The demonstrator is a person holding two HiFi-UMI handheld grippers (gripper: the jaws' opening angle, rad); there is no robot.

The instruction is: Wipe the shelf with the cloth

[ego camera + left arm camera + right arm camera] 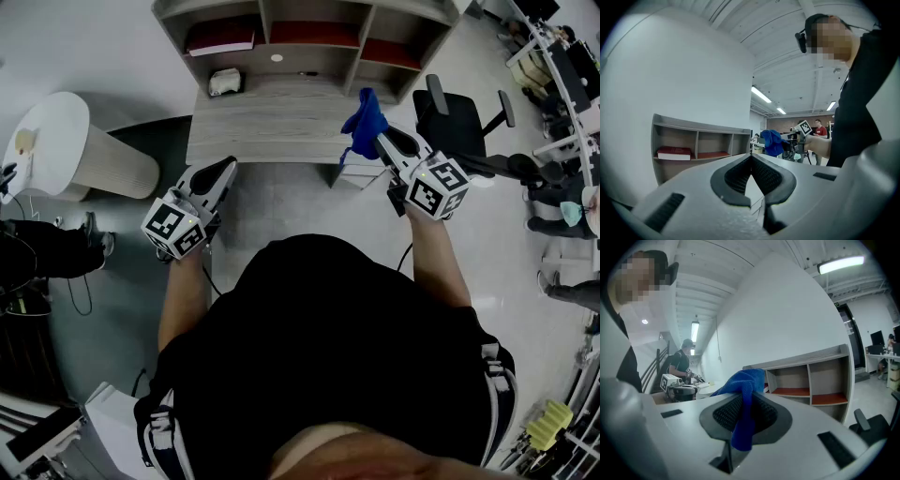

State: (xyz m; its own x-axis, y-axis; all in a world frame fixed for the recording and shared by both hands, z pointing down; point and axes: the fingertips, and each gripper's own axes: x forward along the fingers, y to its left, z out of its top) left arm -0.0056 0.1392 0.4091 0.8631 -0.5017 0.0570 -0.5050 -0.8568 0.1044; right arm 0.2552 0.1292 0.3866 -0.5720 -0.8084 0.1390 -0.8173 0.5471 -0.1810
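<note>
Office, grey desk [267, 122] with the shelf [323, 56] along its back. Blue cloth [364, 120] is clamped in the right gripper [380, 141], over the desk's right edge, short of the shelf. Left gripper [223, 171] has jaws together with nothing between them, at the desk's front edge.

- The worktop [272, 127] in front of the shelf [265, 21] is bare across its middle and right.
- Its left rear is occupied by a small white object [225, 82].
- The left compartment is partly filled by a book [222, 39].
- The right front edge is overhung by the cloth [364, 120], clamped in the right tongs [380, 141].
- Side access is bounded by a black chair [450, 117] on the right and a round white stand [89, 150] on the left.
</note>
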